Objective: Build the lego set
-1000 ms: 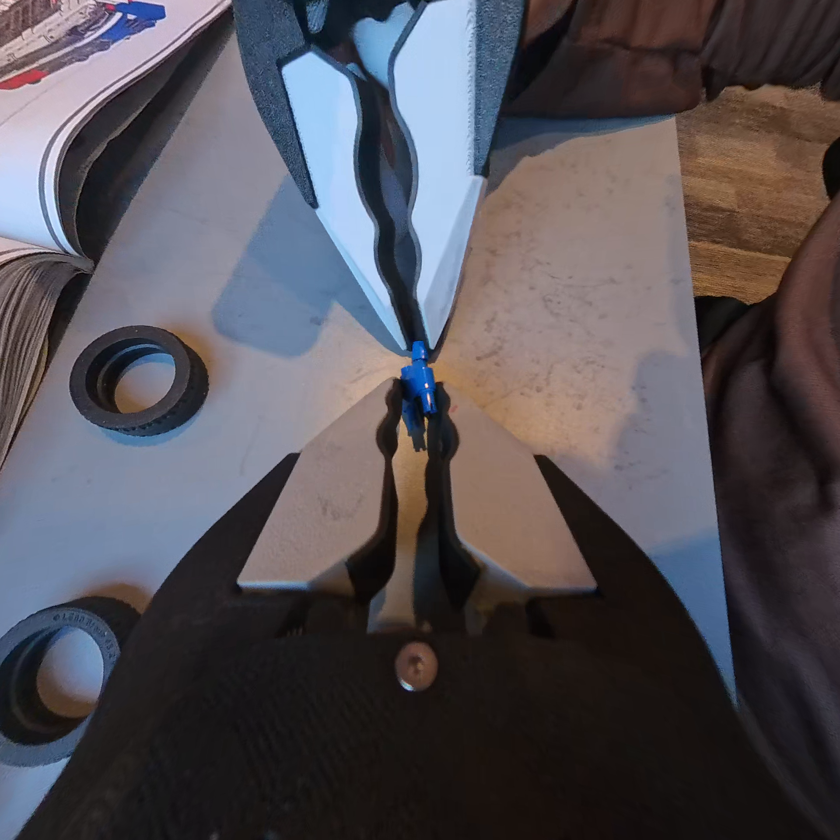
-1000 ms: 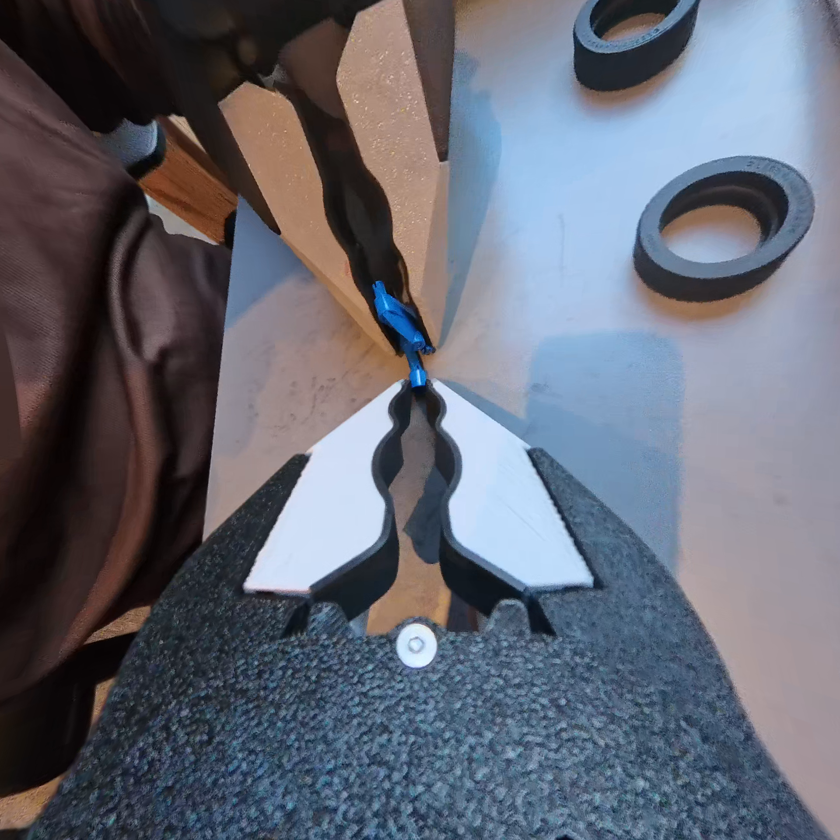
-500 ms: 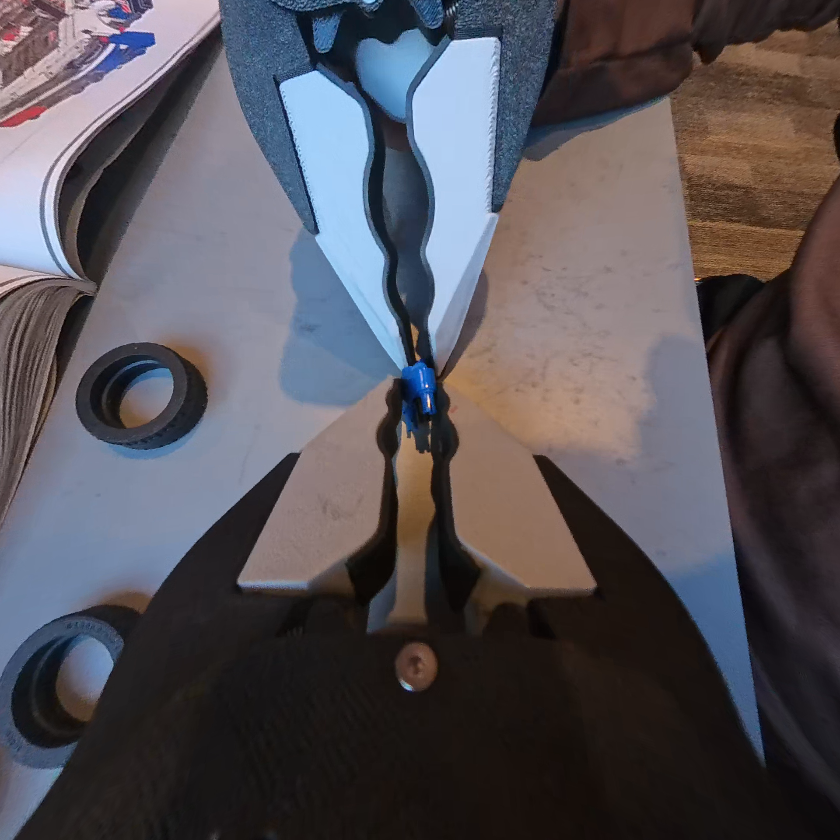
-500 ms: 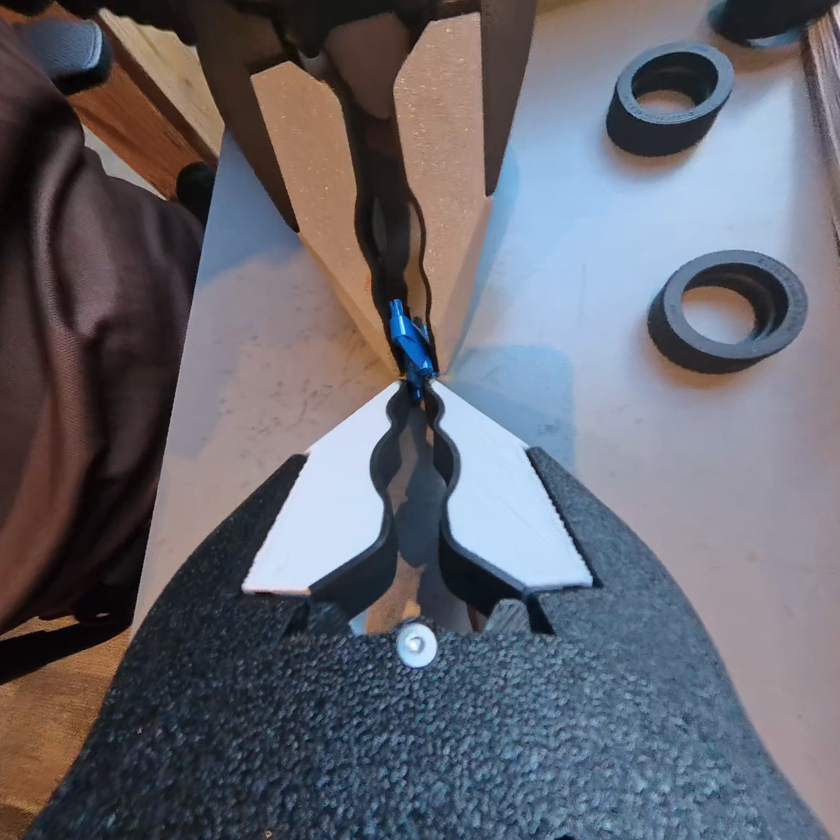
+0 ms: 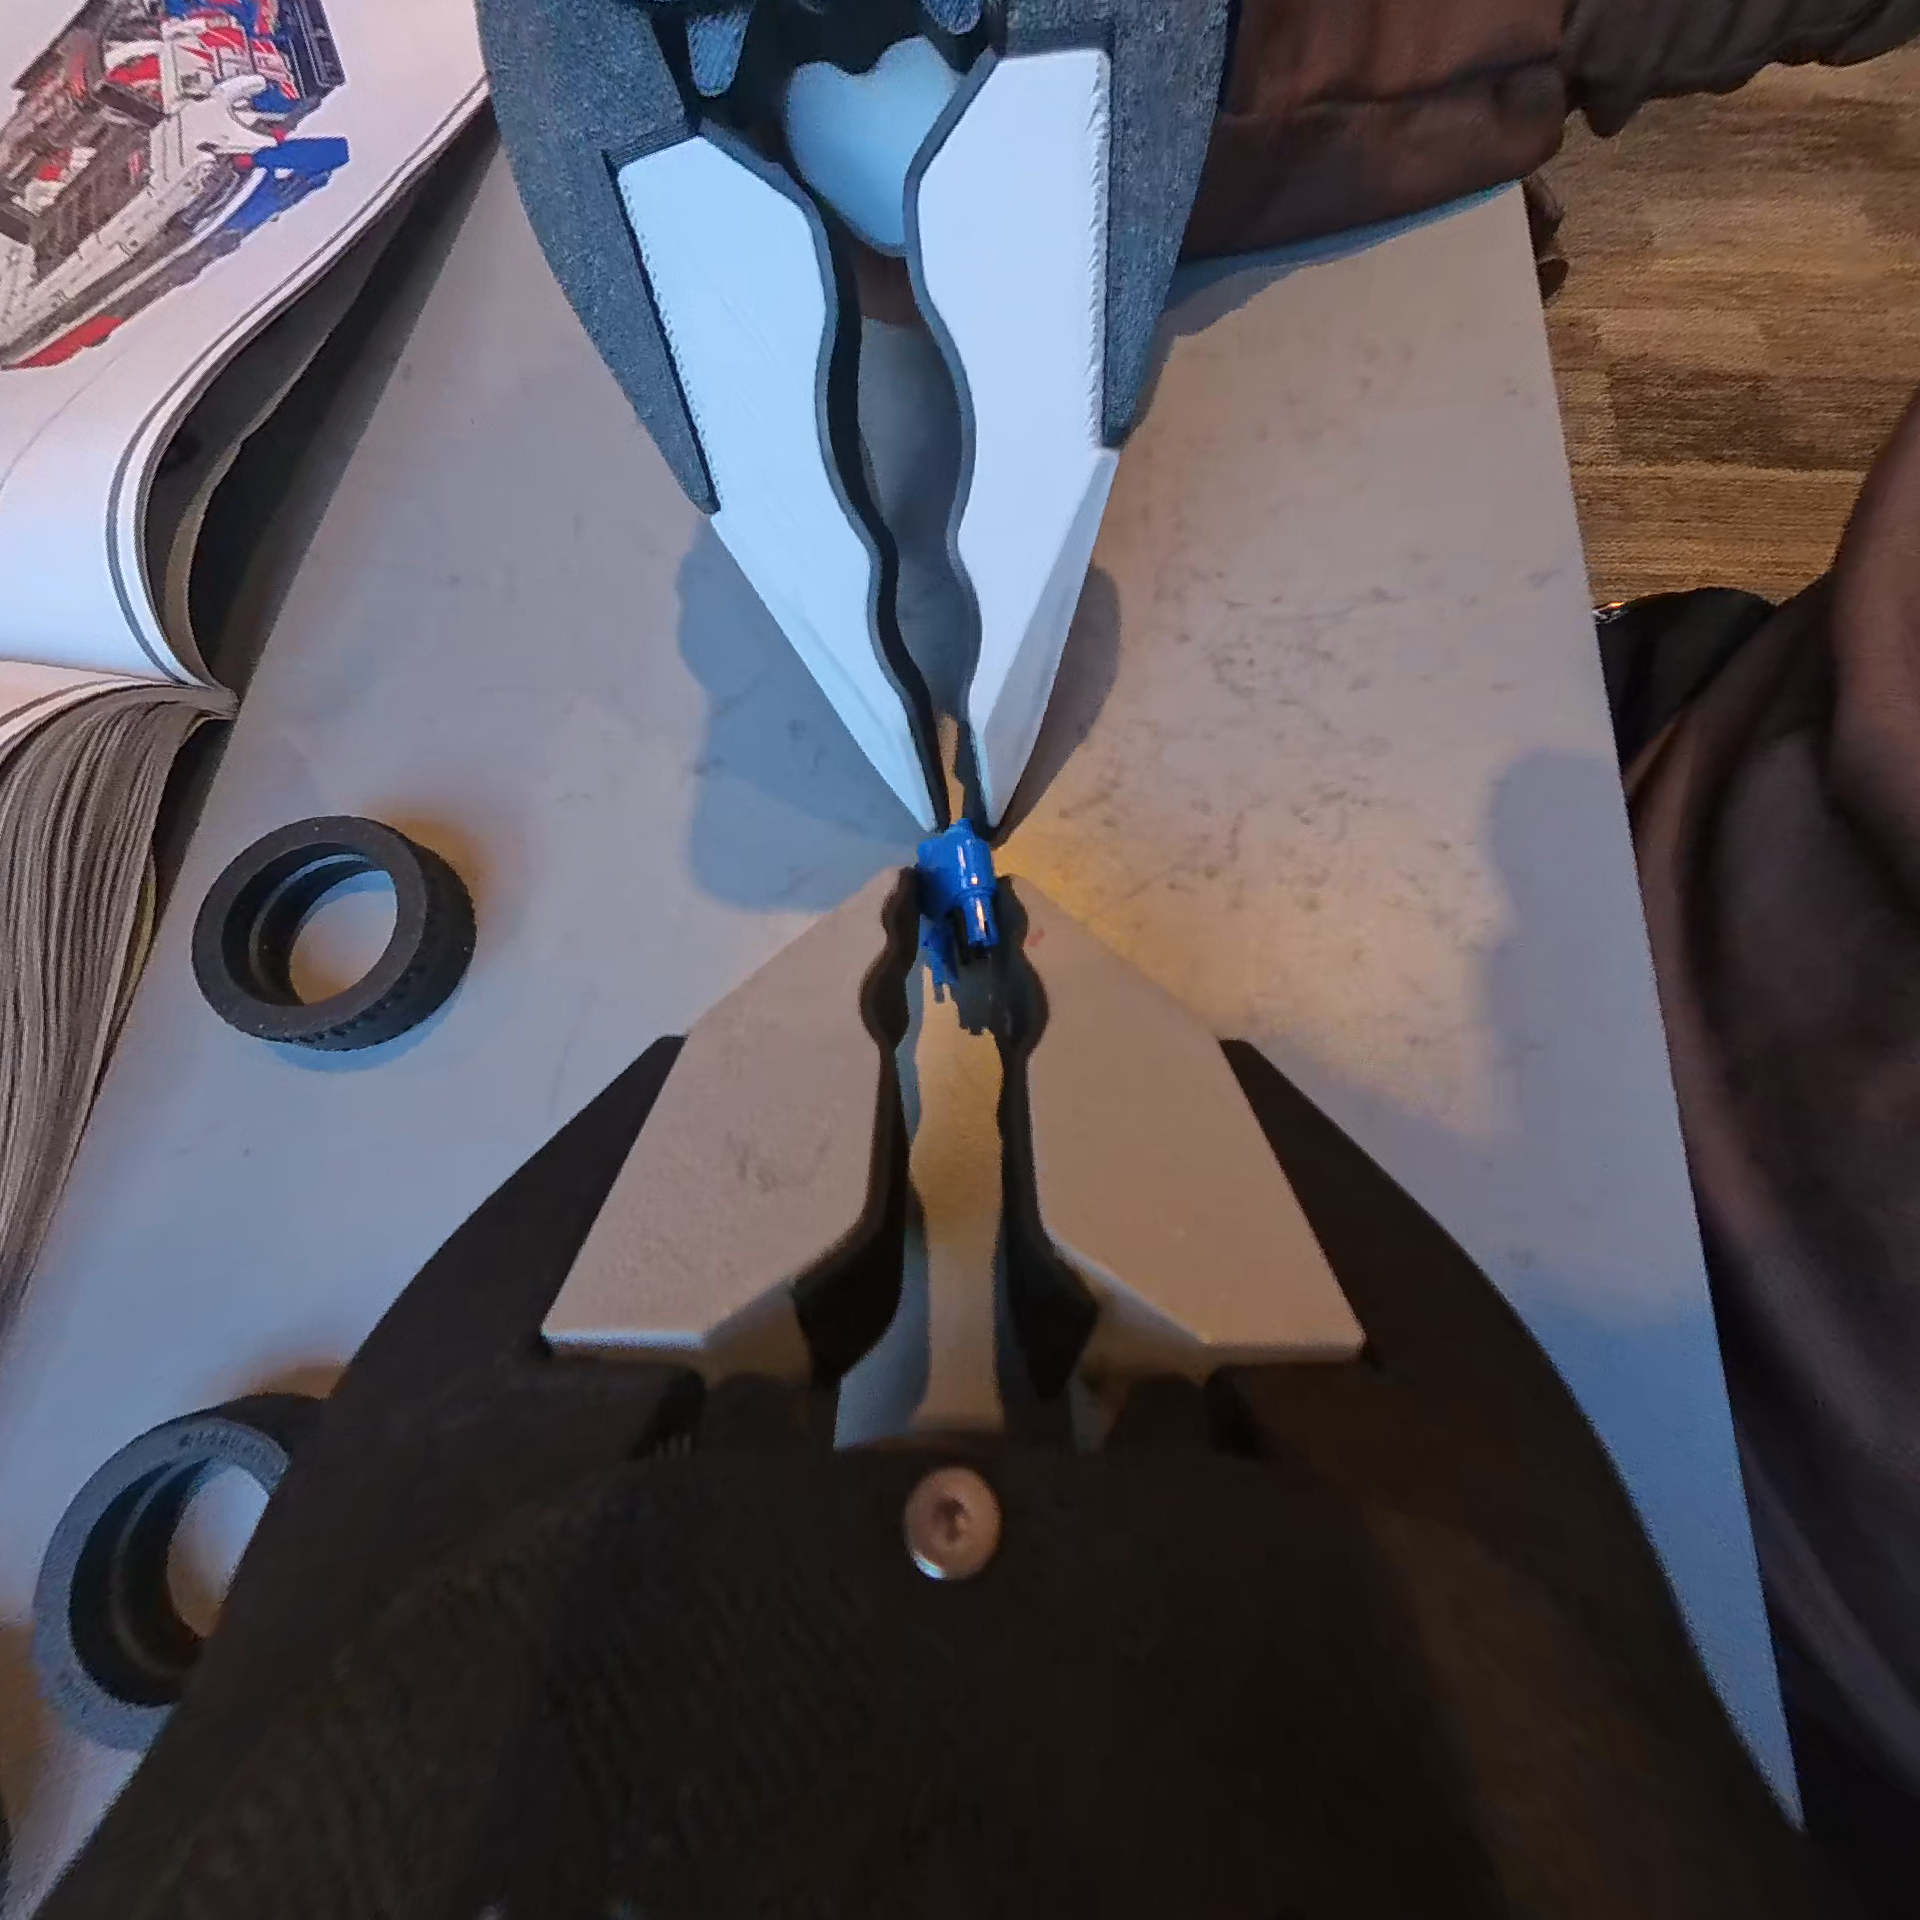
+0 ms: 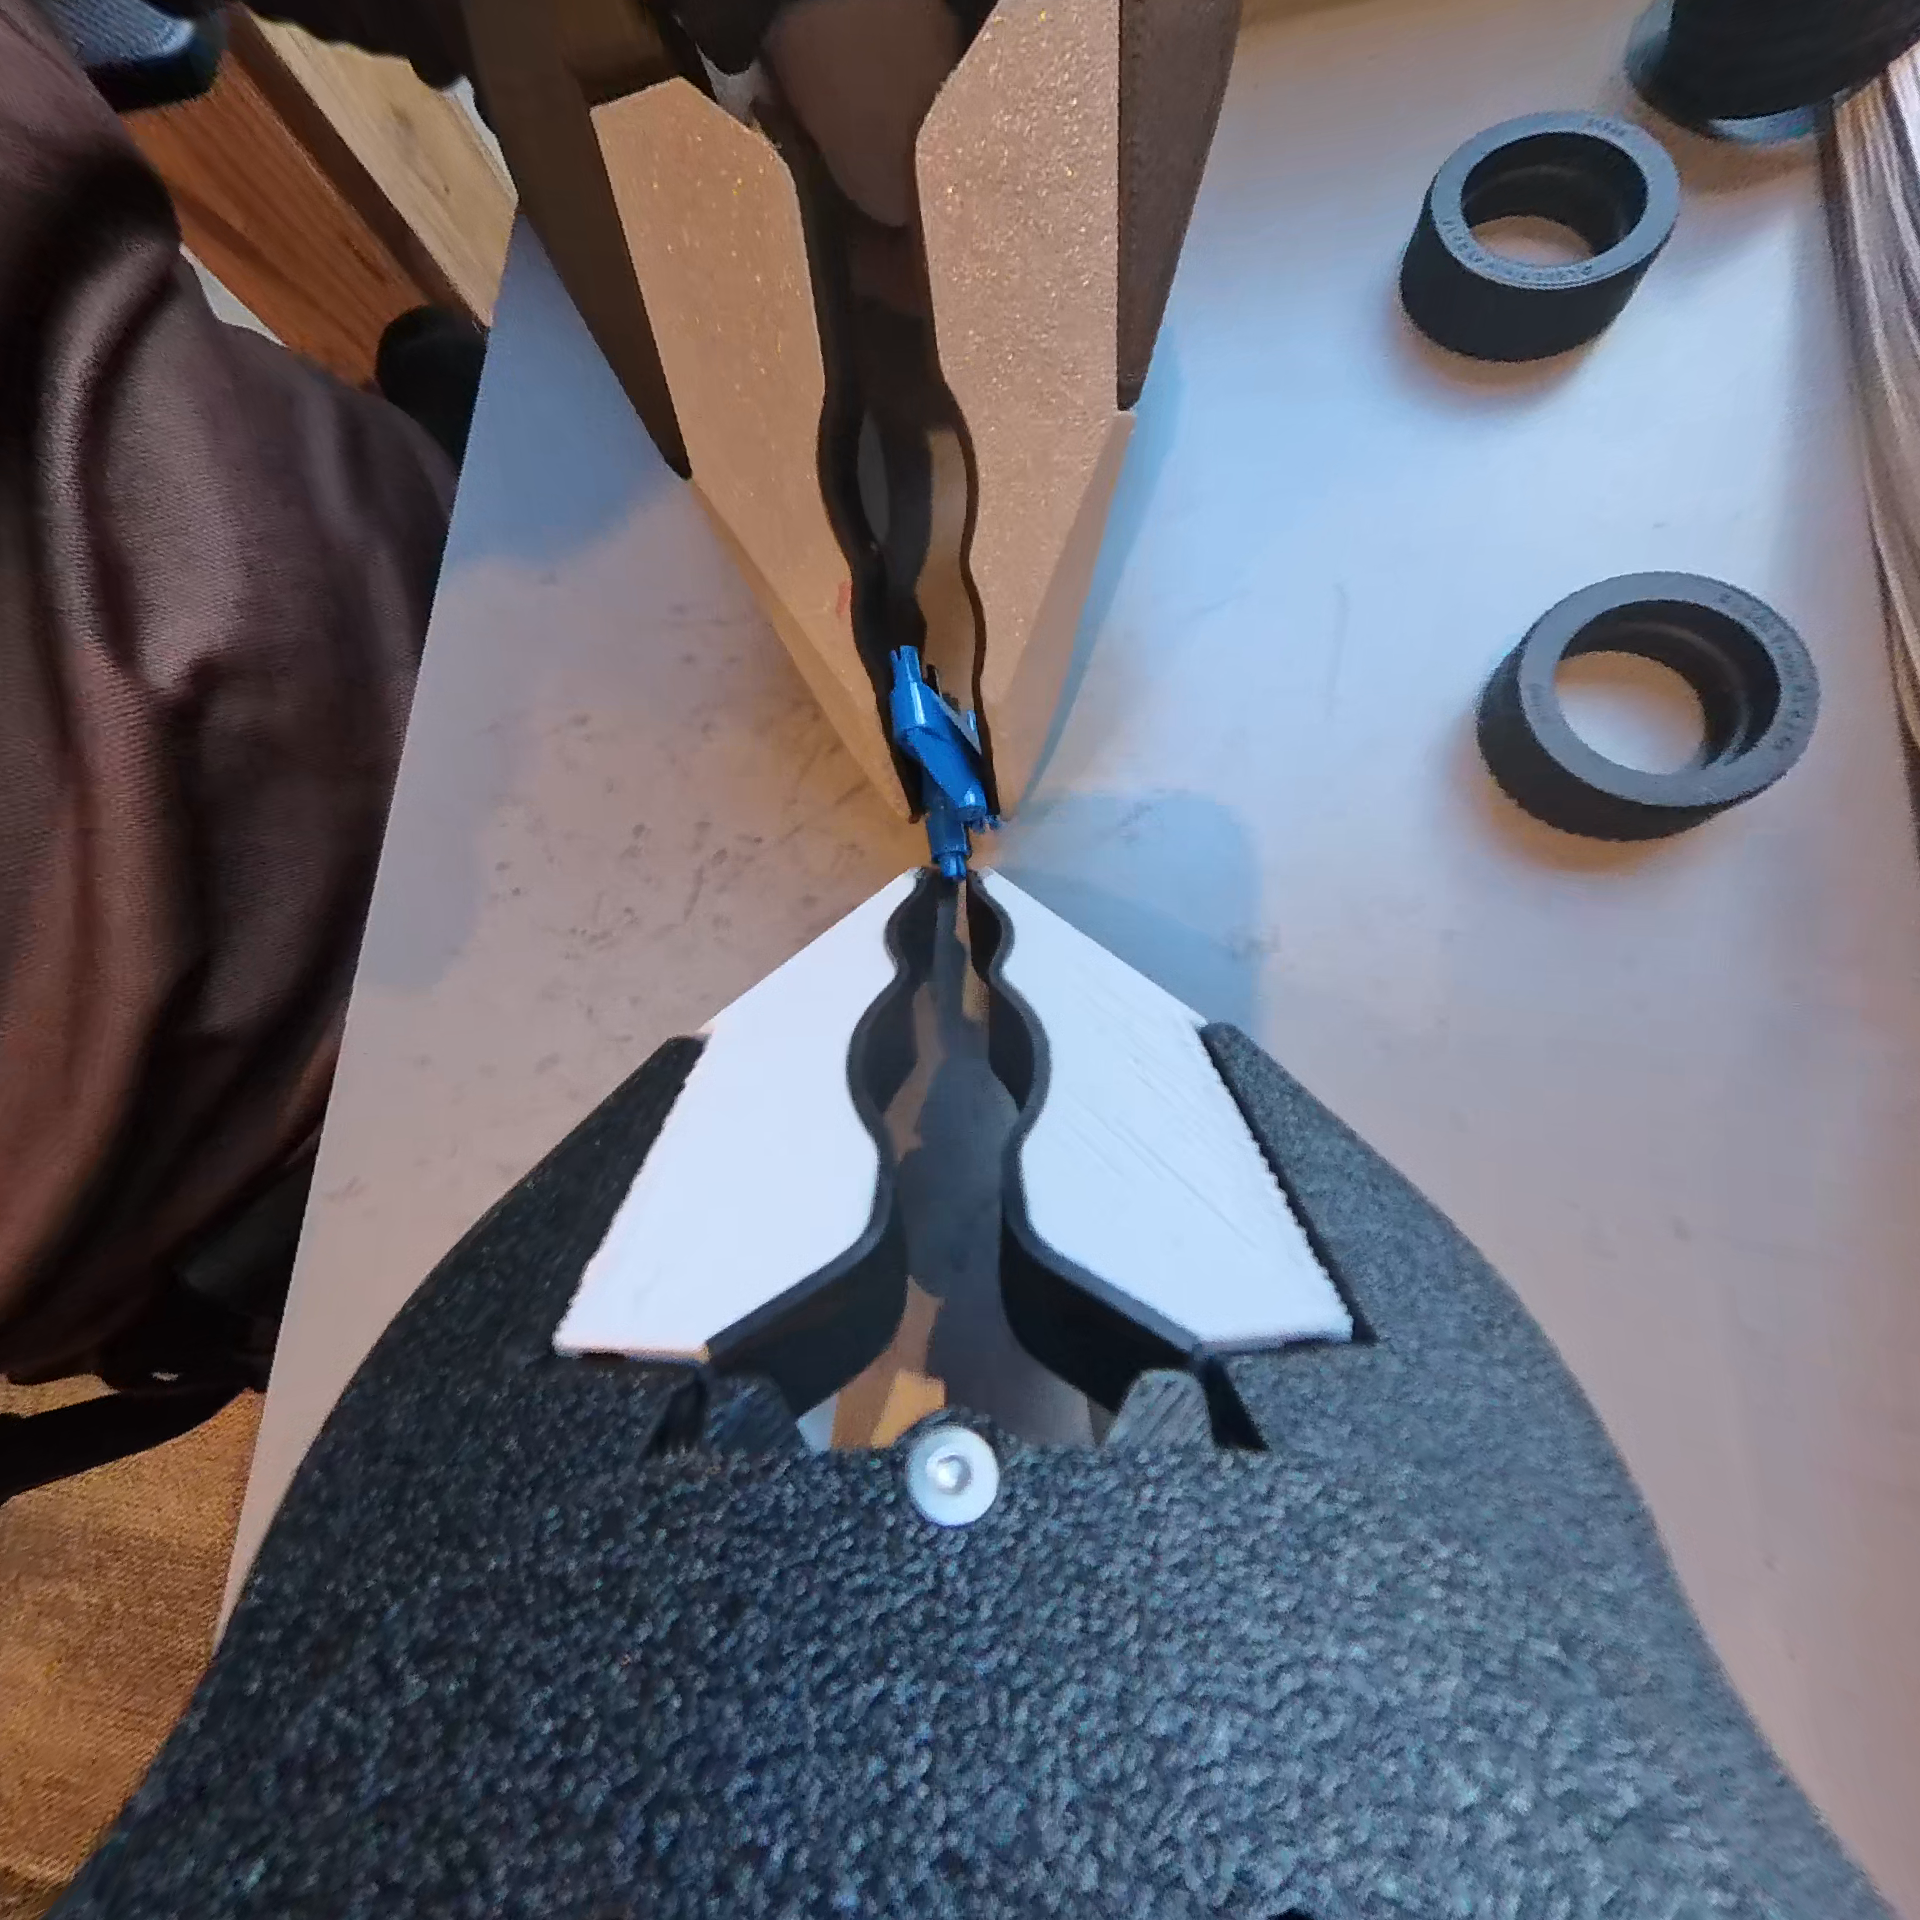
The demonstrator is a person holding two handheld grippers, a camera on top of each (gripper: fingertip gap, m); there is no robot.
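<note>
The left gripper (image 5: 958, 914) was closed on the blue lego piece (image 5: 961, 883), held above the grey table (image 5: 1299, 727) at frame centre. Only the right wrist view showed the piece running back up between the left gripper's fingers toward twelve o'clock. The right gripper (image 6: 943, 875), nearly shut, pinched its protruding pin. Only the left wrist view showed the instruction booklet (image 5: 156, 312) at ten o'clock; two black tyres (image 5: 332, 935) lay at nine and seven. A second earlier, the grippers stood farther apart.

Dim warm light; soft shadows on table (image 5: 1299, 623); wide-angle edge distortion.
</note>
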